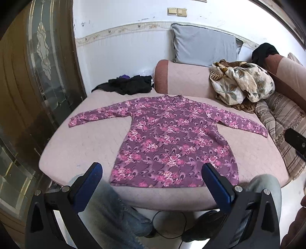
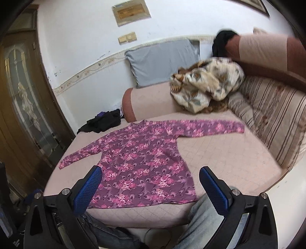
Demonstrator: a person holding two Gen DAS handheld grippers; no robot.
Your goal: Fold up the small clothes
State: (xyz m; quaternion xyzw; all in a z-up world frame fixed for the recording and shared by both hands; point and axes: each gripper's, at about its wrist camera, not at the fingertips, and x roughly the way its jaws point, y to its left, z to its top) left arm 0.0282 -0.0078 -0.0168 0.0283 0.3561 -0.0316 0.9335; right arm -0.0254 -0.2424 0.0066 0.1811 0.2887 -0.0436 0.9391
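Your left gripper (image 1: pixel 152 172) hangs over the near edge of the bed (image 1: pixel 80 145), fingers spread wide, nothing between them. The shirt (image 1: pixel 172 138) lies flat on the bed ahead of it, hem nearest you, neck toward the bolster (image 1: pixel 183 78). In the left wrist view the hem shows between the two blue pads (image 1: pixel 88 182), not touching either.

Your right gripper (image 2: pixel 151 172) is likewise spread and empty. From it the shirt (image 2: pixel 139 159) sits ahead and to the left; the left pad (image 2: pixel 88 188) overlaps the hem corner in the picture, but contact cannot be told. The right pad (image 2: pixel 214 191) stands over bare bed (image 2: pixel 229 157).

Count: one shirt, two sleeves out to the sides, both flat. Two grippers, four pads. One dark clothes heap (image 1: pixel 130 84) at the far left of the bed, one grey pillow (image 1: pixel 204 46) against the wall, one floral blanket (image 1: pixel 242 82) bunched on the bolster's right end, one striped cushion (image 1: pixel 283 122) at the right.

Left view only: the tip of your right gripper (image 1: pixel 294 141) at the right edge, beside the right sleeve end, and a cable (image 1: pixel 170 226) on the floor between your legs. Right view only: a framed plaque (image 2: pixel 132 12) high on the wall. The right view is slightly blurred.
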